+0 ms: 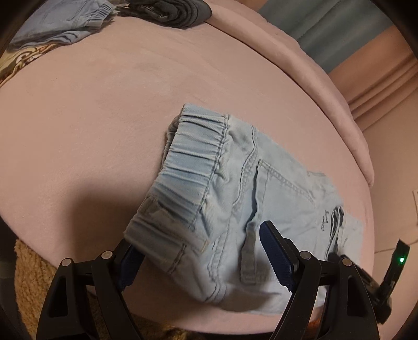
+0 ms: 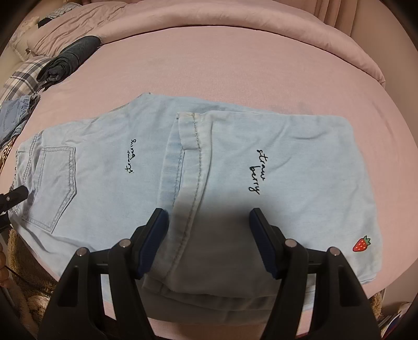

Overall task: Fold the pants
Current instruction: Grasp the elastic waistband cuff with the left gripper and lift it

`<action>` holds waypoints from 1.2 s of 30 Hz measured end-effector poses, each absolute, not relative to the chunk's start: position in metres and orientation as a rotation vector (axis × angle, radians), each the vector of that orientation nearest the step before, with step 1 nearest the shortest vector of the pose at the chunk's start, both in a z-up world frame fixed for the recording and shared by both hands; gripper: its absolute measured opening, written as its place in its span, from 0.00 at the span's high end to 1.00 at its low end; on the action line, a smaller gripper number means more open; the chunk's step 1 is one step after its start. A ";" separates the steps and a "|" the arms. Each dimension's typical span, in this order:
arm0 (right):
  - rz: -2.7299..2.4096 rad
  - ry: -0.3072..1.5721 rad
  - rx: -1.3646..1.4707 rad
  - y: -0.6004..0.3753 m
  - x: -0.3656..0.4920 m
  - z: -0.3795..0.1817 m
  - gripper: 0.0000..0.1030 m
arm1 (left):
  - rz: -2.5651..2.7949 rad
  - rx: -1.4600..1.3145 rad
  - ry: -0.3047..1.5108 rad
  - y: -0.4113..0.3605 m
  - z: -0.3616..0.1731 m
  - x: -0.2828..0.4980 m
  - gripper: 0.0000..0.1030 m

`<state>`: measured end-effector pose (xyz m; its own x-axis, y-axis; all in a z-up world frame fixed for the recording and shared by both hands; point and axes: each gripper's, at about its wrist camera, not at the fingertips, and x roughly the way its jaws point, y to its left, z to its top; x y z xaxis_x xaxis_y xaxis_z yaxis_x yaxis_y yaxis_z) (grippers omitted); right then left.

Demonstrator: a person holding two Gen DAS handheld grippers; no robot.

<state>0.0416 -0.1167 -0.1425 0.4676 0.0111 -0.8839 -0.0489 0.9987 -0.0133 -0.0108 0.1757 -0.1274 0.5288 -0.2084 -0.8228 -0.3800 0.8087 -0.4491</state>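
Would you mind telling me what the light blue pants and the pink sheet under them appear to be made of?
The light blue pants look like soft washed denim or cotton twill: matte, with a faint diagonal weave, doubled topstitching around the back pocket and a gathered elastic waistband. The pink sheet looks like a brushed, slightly fuzzy woven fabric, possibly cotton or microfibre; it is matte with soft creases, and the exact fibre cannot be told.

A pink bed (image 2: 235, 65) carries light-blue pants (image 2: 104, 162), a dark folded garment (image 2: 68, 60) and another blue pair (image 1: 65, 23).

Pants (image 2: 109, 167) pale denim, matt, stitched seams; bed sheet (image 2: 209, 65) pink soft matt cloth; gripper fingers (image 2: 154, 240) matt black plastic, ribbed blue pads.
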 end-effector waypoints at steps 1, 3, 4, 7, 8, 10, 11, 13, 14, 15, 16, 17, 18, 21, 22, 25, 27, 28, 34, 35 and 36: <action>0.036 1.083 -0.039 -0.117 0.041 -0.142 0.36 | 0.110 -0.657 1.024 0.176 -0.128 -0.011 0.22; 0.035 1.081 -0.039 -0.117 0.041 -0.142 0.36 | 0.110 -0.662 1.017 0.177 -0.127 -0.010 0.29; 0.035 1.081 -0.039 -0.117 0.040 -0.142 0.36 | 0.121 -0.658 1.013 0.178 -0.128 -0.009 0.41; 0.034 1.078 -0.036 -0.116 0.040 -0.143 0.35 | 0.137 -0.660 1.001 0.179 -0.127 -0.006 0.61; 0.033 1.078 -0.037 -0.116 0.040 -0.143 0.35 | 0.129 -0.679 0.995 0.178 -0.125 -0.007 0.64; 0.032 1.079 -0.037 -0.115 0.039 -0.142 0.35 | 0.150 -0.668 0.987 0.174 -0.118 -0.009 0.65; 0.033 1.080 -0.035 -0.116 0.039 -0.142 0.35 | 0.171 -0.660 0.978 0.171 -0.112 -0.010 0.66; 0.038 1.082 -0.031 -0.116 0.039 -0.141 0.35 | 0.192 -0.611 0.951 0.161 -0.097 -0.013 0.66; 0.042 1.082 -0.030 -0.116 0.038 -0.141 0.35 | 0.194 -0.584 0.933 0.156 -0.090 -0.015 0.66; 0.044 1.082 -0.023 -0.117 0.038 -0.141 0.35 | 0.190 -0.552 0.912 0.150 -0.081 -0.017 0.67; 0.044 1.083 -0.017 -0.118 0.038 -0.140 0.36 | 0.185 -0.530 0.898 0.145 -0.074 -0.018 0.67; 0.045 1.083 -0.011 -0.119 0.037 -0.140 0.36 | 0.177 -0.510 0.882 0.140 -0.066 -0.019 0.67; 0.045 1.082 -0.008 -0.120 0.036 -0.139 0.37 | 0.171 -0.492 0.873 0.136 -0.060 -0.019 0.67; 0.047 1.079 0.011 -0.122 0.034 -0.136 0.38 | 0.149 -0.450 0.848 0.124 -0.045 -0.019 0.67; 0.048 1.077 0.017 -0.124 0.032 -0.135 0.38 | 0.137 -0.440 0.839 0.118 -0.041 -0.020 0.67; 0.048 1.062 0.035 -0.129 0.026 -0.129 0.38 | 0.096 -0.401 0.808 0.105 -0.028 -0.022 0.67; 0.039 1.048 0.046 -0.135 0.022 -0.124 0.37 | 0.066 -0.379 0.791 0.095 -0.020 -0.020 0.68; 0.032 1.038 0.052 -0.139 0.019 -0.120 0.37 | 0.053 -0.373 0.785 0.090 -0.018 -0.019 0.68; -0.027 0.989 0.078 -0.164 0.000 -0.104 0.36 | -0.036 -0.280 0.759 0.054 -0.005 -0.006 0.68; -0.039 0.978 0.092 -0.171 -0.004 -0.101 0.36 | -0.056 -0.264 0.762 0.046 -0.003 -0.003 0.68; -0.048 0.972 0.106 -0.176 -0.008 -0.099 0.36 | -0.076 -0.248 0.760 0.039 -0.002 0.000 0.68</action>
